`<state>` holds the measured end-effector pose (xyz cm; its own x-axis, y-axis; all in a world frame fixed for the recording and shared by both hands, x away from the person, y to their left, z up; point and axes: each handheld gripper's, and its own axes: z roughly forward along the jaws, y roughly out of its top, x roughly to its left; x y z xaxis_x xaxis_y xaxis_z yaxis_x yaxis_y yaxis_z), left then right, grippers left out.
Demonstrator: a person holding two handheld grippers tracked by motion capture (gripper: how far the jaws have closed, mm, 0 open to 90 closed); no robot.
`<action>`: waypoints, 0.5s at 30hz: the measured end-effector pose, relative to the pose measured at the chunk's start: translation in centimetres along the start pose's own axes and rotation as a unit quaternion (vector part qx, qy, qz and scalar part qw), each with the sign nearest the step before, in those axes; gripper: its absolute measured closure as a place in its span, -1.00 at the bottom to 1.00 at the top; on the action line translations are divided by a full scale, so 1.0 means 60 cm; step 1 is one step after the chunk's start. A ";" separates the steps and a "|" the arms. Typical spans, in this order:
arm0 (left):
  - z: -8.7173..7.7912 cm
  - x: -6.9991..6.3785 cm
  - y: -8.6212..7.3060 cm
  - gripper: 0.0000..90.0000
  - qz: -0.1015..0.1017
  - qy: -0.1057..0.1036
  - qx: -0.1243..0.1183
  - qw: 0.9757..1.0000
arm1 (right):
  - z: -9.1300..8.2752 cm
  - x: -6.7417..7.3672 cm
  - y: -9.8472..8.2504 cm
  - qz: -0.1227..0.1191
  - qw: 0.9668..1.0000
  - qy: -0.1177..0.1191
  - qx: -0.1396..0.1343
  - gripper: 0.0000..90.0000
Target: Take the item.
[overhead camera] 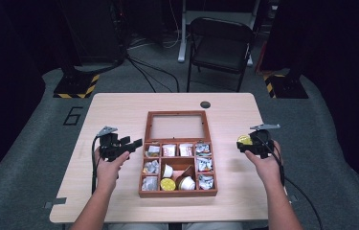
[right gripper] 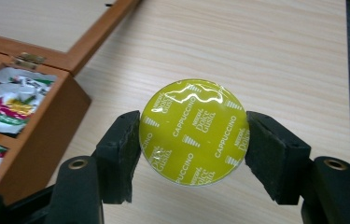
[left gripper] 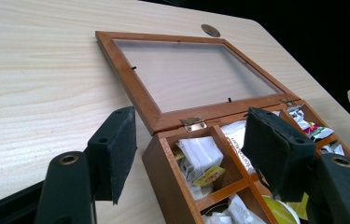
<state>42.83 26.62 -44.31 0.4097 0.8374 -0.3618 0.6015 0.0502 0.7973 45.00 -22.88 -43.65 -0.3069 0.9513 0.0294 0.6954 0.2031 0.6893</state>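
The box (overhead camera: 177, 192) sits mid-surface (overhead camera: 119, 108), its lid (overhead camera: 177, 125) lying open behind it. Packets (overhead camera: 169, 150) and capsules (overhead camera: 168, 184) fill its compartments. The left hand-held gripper (overhead camera: 136, 143) is just left of the box; the right hand-held gripper (overhead camera: 242, 144), well right of it, holds a capsule (overhead camera: 244, 140).

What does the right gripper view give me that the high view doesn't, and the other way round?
Right gripper view: the capsule's yellow-green lid reads "Cappuccino", and the right gripper's pads press its rim on both sides. High view: the whole box with its compartments, a second yellow capsule inside it, the left gripper at the box's left side, and the chair. Both: the held capsule, the box's right side, the table.
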 end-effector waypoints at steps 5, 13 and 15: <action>-0.001 0.001 0.000 -0.23 -0.002 0.000 -0.001 1.000 | 0.005 -0.012 -0.006 0.011 1.000 -0.011 0.006 -0.17; -0.001 0.002 0.000 -0.23 -0.006 0.001 -0.002 1.000 | 0.028 -0.036 -0.025 0.022 0.999 -0.036 0.018 -0.17; 0.000 0.002 -0.001 -0.23 -0.006 0.001 -0.001 1.000 | 0.031 -0.040 -0.028 0.027 0.999 -0.037 0.019 -0.17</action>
<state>42.85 26.75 -44.37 0.4014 0.8376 -0.3706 0.6047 0.0616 0.7941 45.80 -25.09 -46.22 -0.2204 0.9754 0.0106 0.7338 0.1586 0.6606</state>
